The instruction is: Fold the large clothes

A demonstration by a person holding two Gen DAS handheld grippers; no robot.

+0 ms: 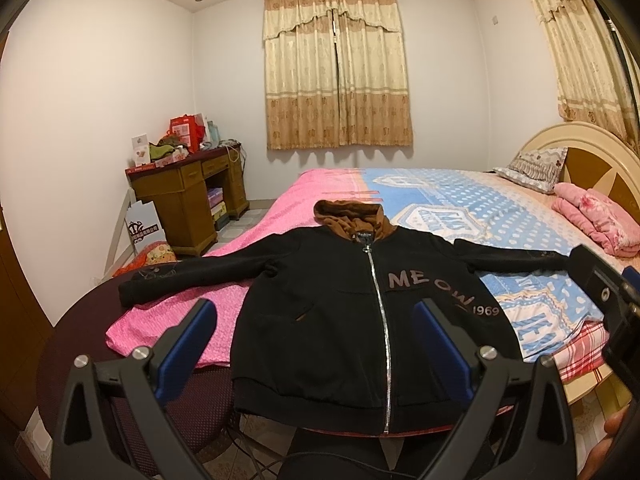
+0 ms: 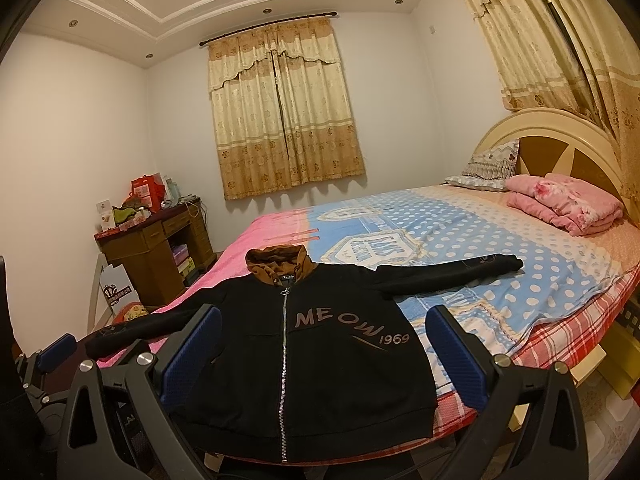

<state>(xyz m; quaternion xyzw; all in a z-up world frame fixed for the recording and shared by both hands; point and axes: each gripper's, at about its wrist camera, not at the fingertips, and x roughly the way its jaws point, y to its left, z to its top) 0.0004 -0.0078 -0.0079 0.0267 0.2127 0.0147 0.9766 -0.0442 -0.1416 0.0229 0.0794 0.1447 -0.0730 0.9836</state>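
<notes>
A black zip-up hoodie (image 1: 340, 320) (image 2: 304, 368) with a brown hood and "MEOW 1969" lettering lies flat, front up, on the near corner of the bed, both sleeves spread out sideways. My left gripper (image 1: 316, 344) hovers open above the hoodie's hem, touching nothing. My right gripper (image 2: 324, 352) is also open, held above the hoodie's lower front with nothing between its blue pads. The right gripper (image 1: 612, 292) shows at the right edge of the left wrist view; the left gripper (image 2: 52, 352) shows at the lower left of the right wrist view.
The bed (image 1: 460, 204) has a pink and blue dotted cover, a folded pink blanket (image 2: 568, 204) and a pillow (image 2: 488, 164) by the headboard. A cluttered wooden desk (image 1: 188, 192) stands in the far left corner. A dark red chair (image 1: 80, 340) sits at the bed's near-left corner.
</notes>
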